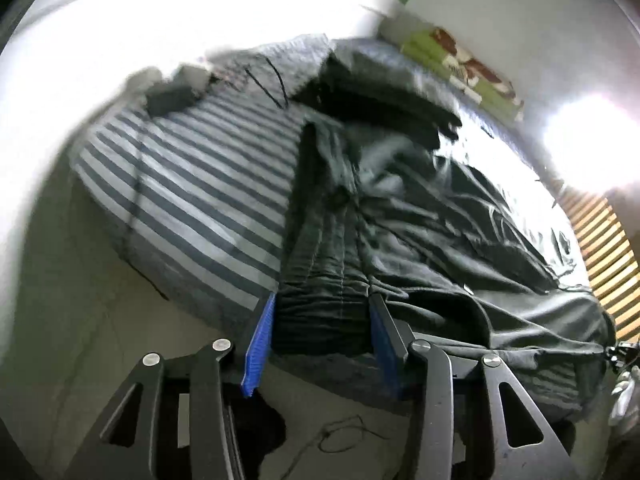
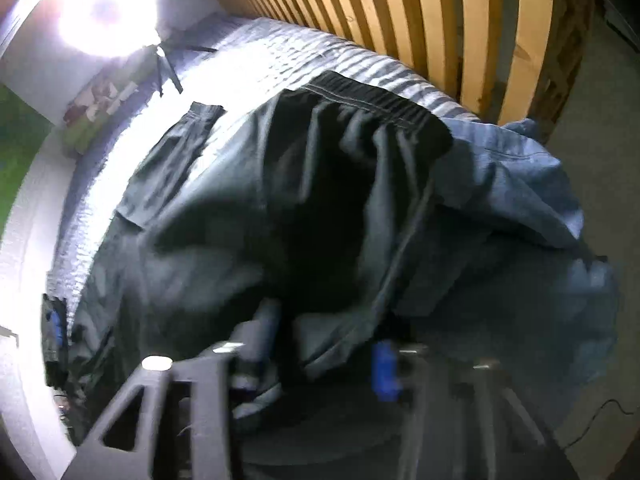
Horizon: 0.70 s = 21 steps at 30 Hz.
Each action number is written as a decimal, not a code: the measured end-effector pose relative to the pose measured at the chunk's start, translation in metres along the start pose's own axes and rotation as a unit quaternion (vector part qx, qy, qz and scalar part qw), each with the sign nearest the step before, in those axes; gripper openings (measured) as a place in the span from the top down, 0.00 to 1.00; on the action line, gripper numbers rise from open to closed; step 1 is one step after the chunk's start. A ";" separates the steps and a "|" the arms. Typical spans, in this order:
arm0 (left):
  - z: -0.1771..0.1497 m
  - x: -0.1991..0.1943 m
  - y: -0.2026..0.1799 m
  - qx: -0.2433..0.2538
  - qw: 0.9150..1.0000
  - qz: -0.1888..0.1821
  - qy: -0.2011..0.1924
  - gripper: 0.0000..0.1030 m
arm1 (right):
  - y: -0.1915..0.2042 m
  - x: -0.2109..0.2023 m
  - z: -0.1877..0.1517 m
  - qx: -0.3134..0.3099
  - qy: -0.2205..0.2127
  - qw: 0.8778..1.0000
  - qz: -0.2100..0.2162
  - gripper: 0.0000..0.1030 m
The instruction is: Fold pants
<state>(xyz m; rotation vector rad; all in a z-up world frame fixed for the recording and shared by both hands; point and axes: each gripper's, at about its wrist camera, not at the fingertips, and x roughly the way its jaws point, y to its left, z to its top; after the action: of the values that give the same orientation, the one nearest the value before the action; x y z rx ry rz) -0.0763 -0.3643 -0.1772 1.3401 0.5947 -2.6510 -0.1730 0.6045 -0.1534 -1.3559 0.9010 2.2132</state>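
Pants [image 1: 420,216] lie spread on bed [image 1: 192,168], dark fabric running from lower centre up toward upper centre of left wrist view; striped bedding bare to the left of them. In right wrist view pants [image 2: 260,208] fill the middle, elastic waistband [image 2: 376,104] at upper centre near wooden slats [image 2: 400,20], and a blue cloth [image 2: 512,184] bunched at right, touching or overlapping the pants. Left gripper [image 1: 322,320]: jaws about half open, a bunched cuff or leg end sits between the blue pads [image 1: 260,344]; pads look to be against the fabric on both sides, but whether they pinch it I cannot tell. Right gripper [image 2: 326,344]: blurred, jaws look nearly closed with a fold of pants between them, so judged to be gripping fabric. Risks, as judgement: left grip may be loose, so a lift could let the leg slip out and the fold go crooked; right jaws may have caught only one layer, or the blue cloth as well, dragging it along; pulling the two ends unevenly would twist the legs; wrinkles already in the fabric would get folded in
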 end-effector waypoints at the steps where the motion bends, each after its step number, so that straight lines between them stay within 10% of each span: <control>1: 0.001 -0.004 0.001 0.005 1.000 0.004 -0.001 0.53 | 0.000 -0.004 -0.001 -0.003 -0.007 1.000 -0.001 0.92; 12: -0.010 0.022 -0.010 0.060 0.996 0.034 0.049 0.53 | -0.018 -0.046 0.006 -0.007 -0.069 0.997 -0.022 0.97; 18: -0.012 0.015 -0.009 0.056 0.996 0.039 0.048 0.45 | -0.009 -0.025 -0.001 -0.065 -0.023 0.996 -0.053 0.95; 21: -0.013 -0.010 -0.041 0.112 0.993 0.042 0.001 0.39 | -0.017 -0.024 -0.005 -0.045 -0.012 0.999 -0.026 0.63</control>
<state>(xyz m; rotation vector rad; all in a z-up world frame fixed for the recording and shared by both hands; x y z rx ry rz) -0.0711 -0.3223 -0.1640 1.3882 0.2380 -2.7126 -0.1481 0.6133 -0.1393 -1.3736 0.7578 2.2502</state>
